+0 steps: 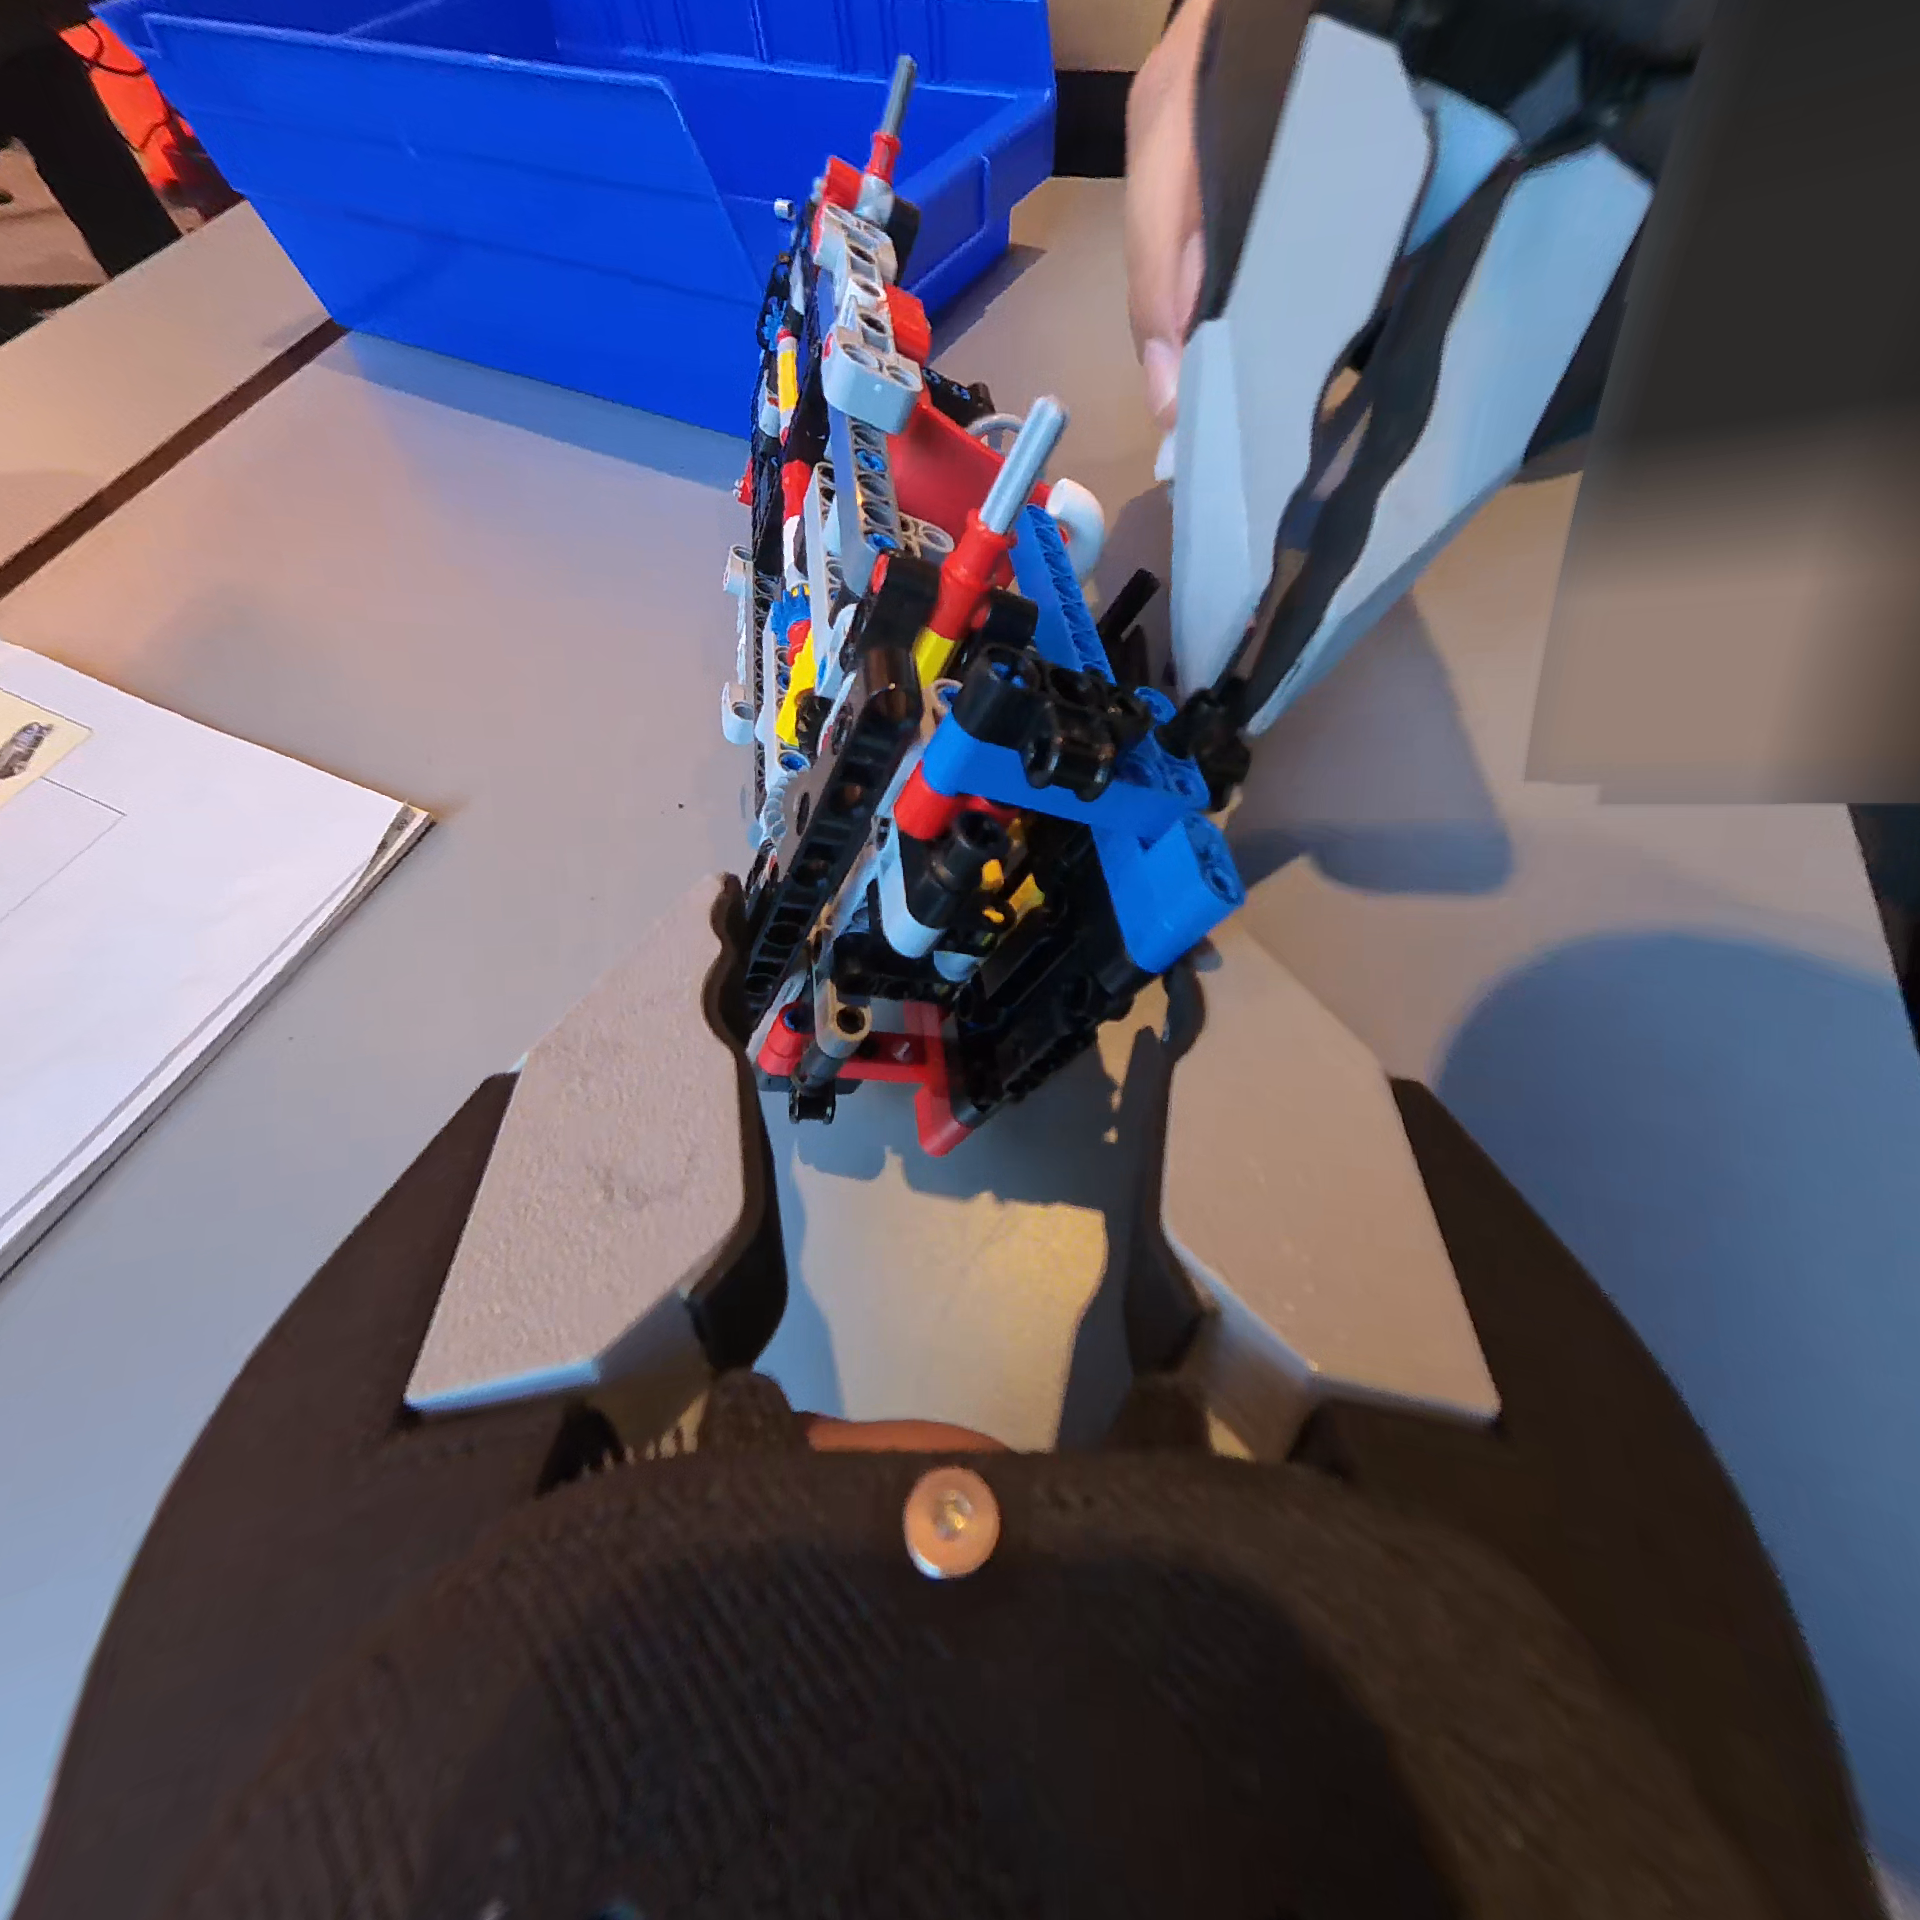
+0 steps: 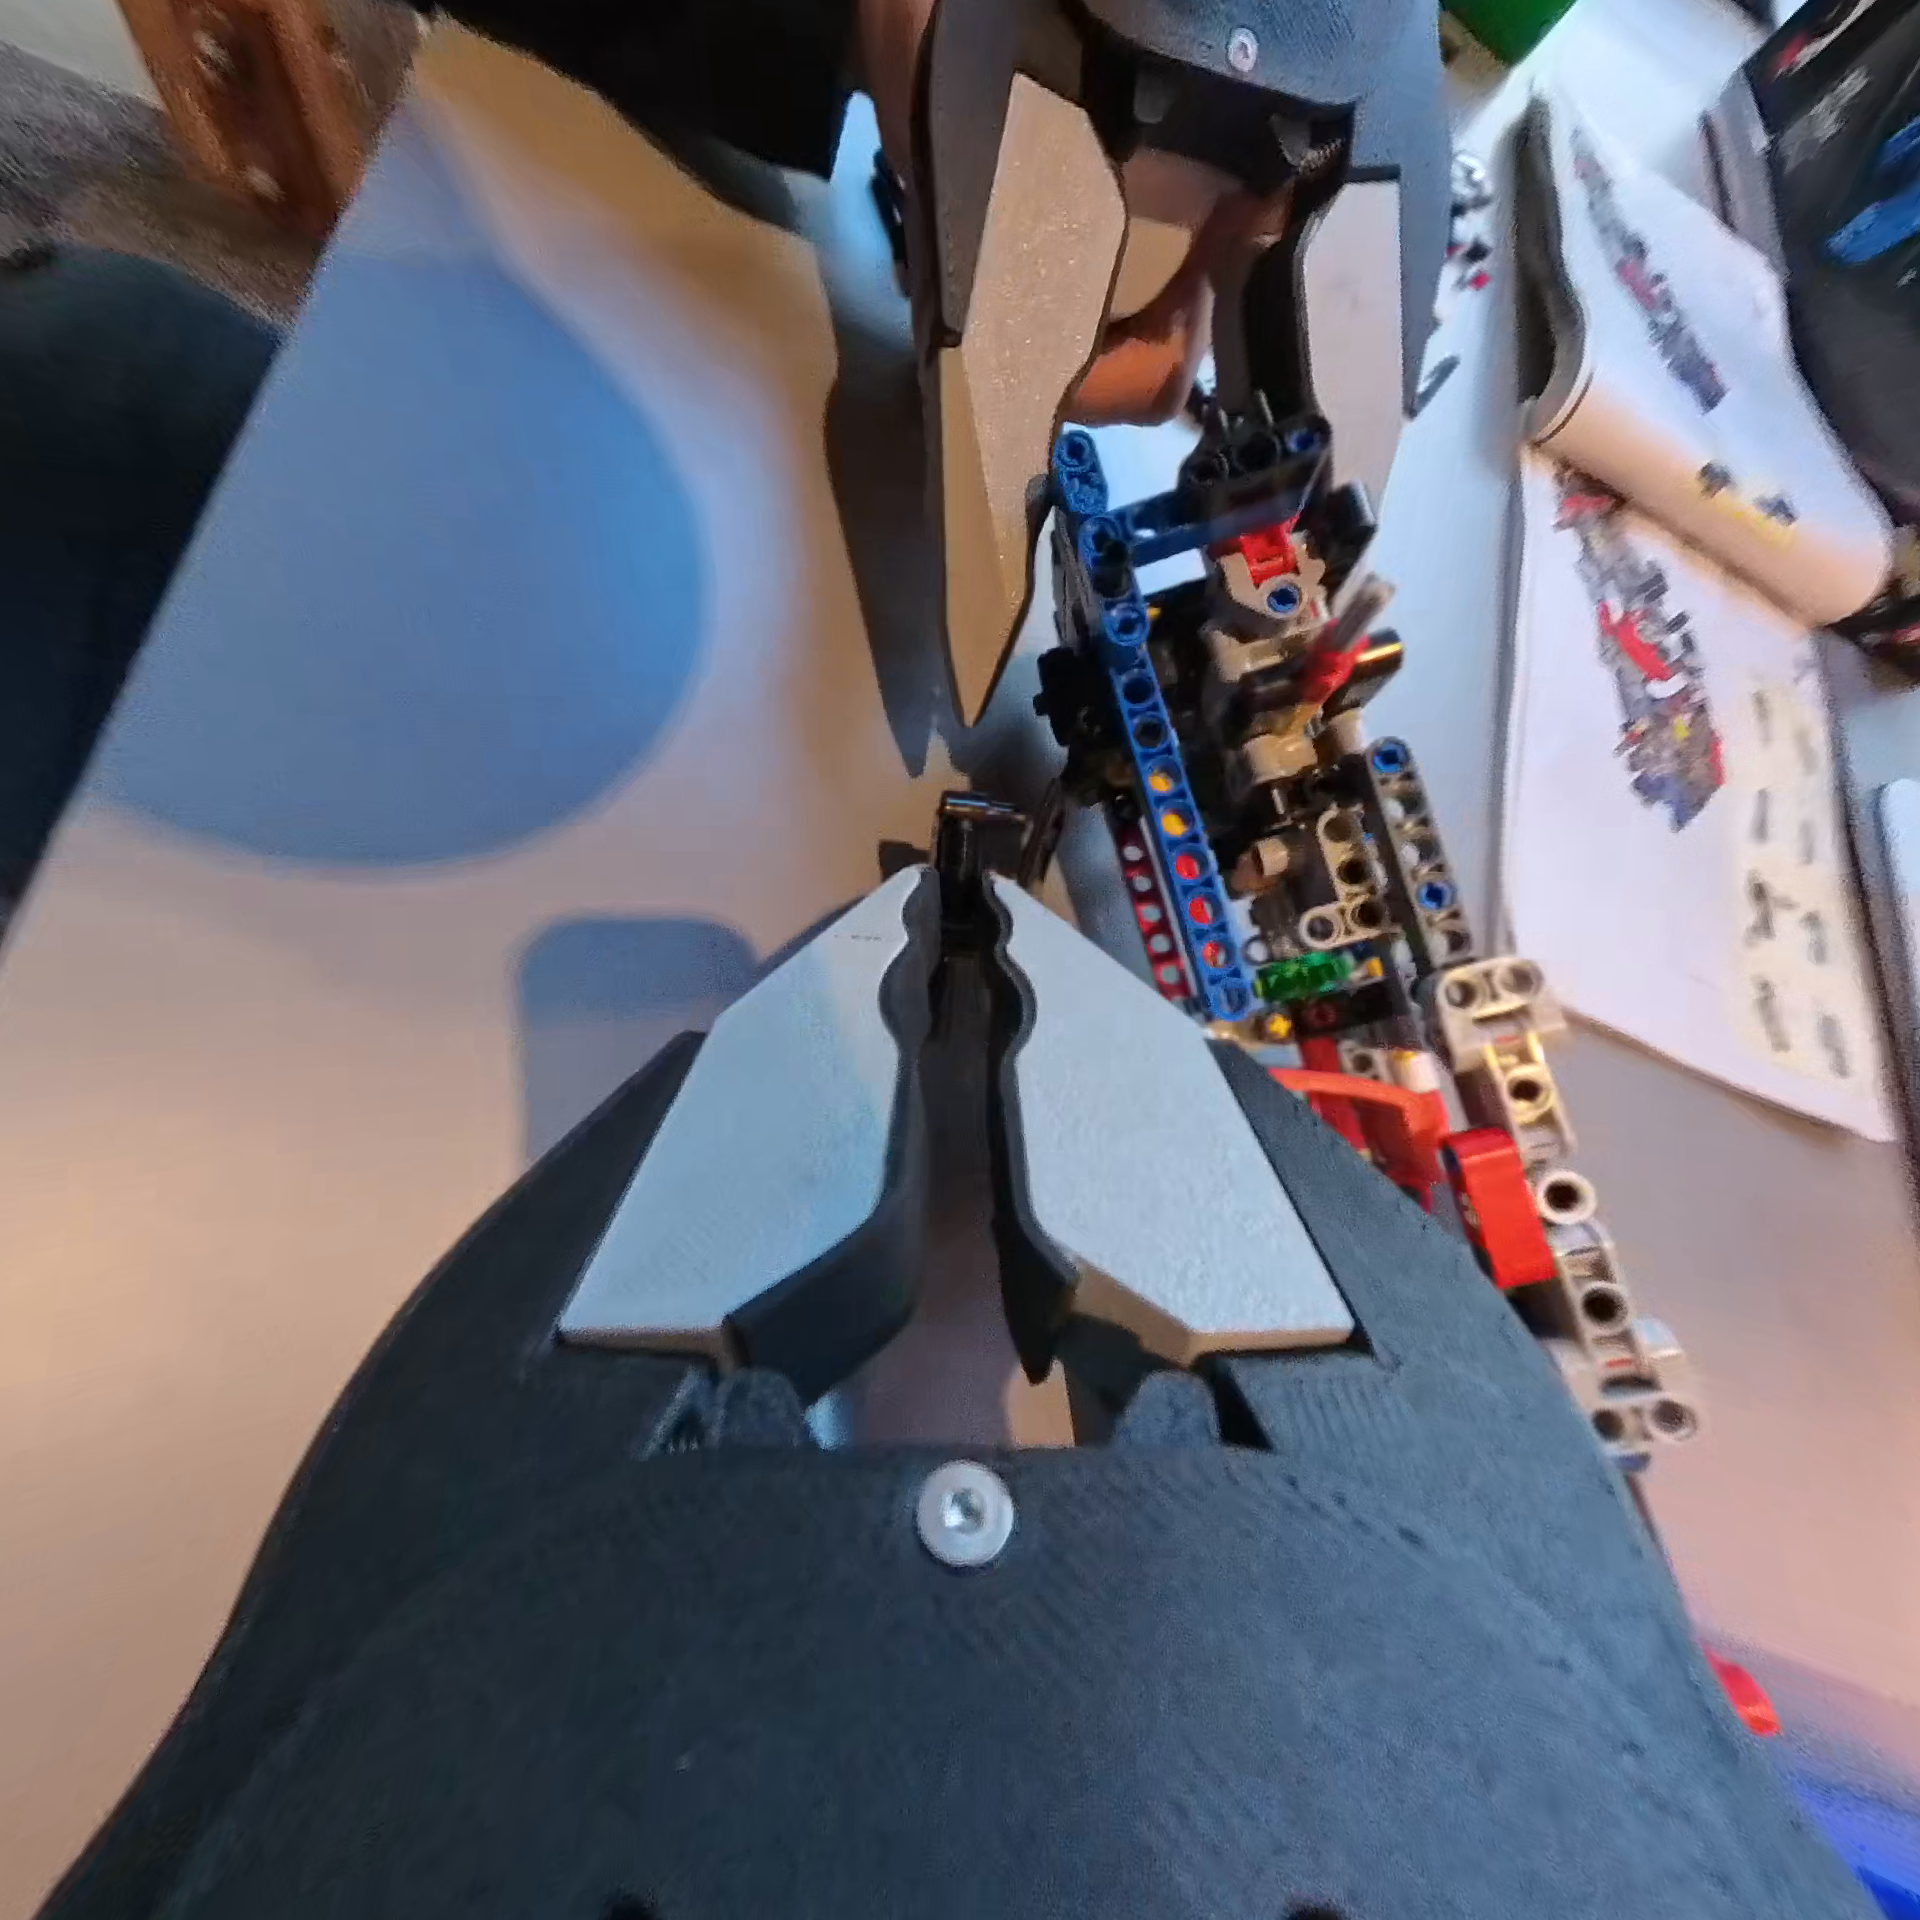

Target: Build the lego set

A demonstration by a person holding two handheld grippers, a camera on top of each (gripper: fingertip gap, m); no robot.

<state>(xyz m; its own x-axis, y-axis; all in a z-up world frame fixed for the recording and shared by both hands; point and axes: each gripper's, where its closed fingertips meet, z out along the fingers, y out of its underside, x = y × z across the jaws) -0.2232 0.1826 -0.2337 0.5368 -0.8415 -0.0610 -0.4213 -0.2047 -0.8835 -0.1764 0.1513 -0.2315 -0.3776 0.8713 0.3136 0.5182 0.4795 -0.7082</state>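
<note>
The lego model [image 1: 914,727], a long multicoloured Technic frame in blue, black, red and grey, stands on edge over the grey table [image 1: 416,582]. My left gripper [image 1: 956,966] is shut on its near end, with one finger on each side. My right gripper [image 2: 961,883] is shut on a small black piece [image 2: 961,826]. In the left wrist view, the right gripper [image 1: 1231,707] holds this piece [image 1: 1210,738] against the blue end of the model. In the right wrist view the model [image 2: 1299,779] lies just right of my fingertips, and the left gripper's fingers [image 2: 1008,416] clamp its far end.
A blue plastic bin [image 1: 520,187] stands behind the model. An open white instruction booklet [image 1: 156,883] lies on the table to the left and also shows in the right wrist view [image 2: 1662,779]. A dark box [image 2: 1829,156] lies beyond it. A hand [image 1: 1164,208] holds the right gripper.
</note>
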